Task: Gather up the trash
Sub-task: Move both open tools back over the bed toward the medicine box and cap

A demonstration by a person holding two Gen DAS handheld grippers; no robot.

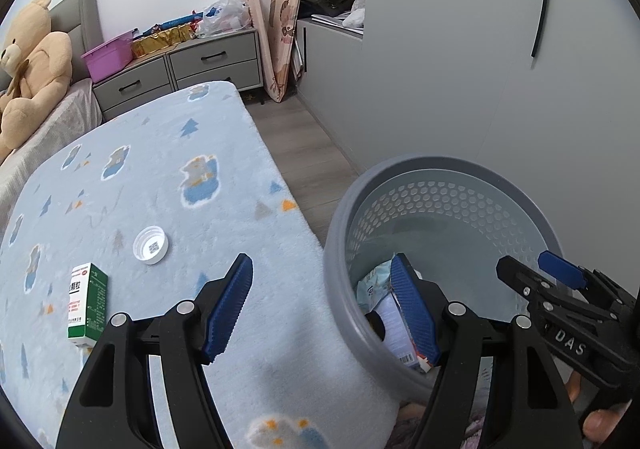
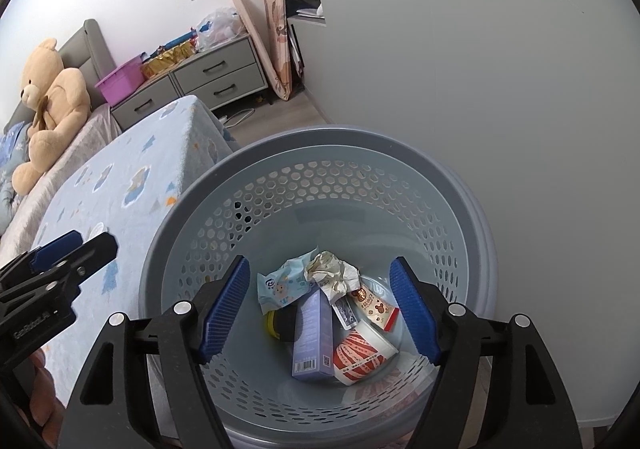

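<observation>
Green-and-white cardboard medicine box: on the blanket, left of my left tongs, both tongs wide, empty. Light, stiff; I'd pinch its long flat sides.

The right gripper is hanging over a grey perforated bin, its blue jaws standing apart with nothing between them. In the bin a lilac box, a red-and-white paper cup, a crumpled tissue, a pale blue wrapper and what may be a small snack packet are lying together. The left gripper is reaching in at the left, over a blue patterned blanket. A teddy bear is sitting far left.
</observation>
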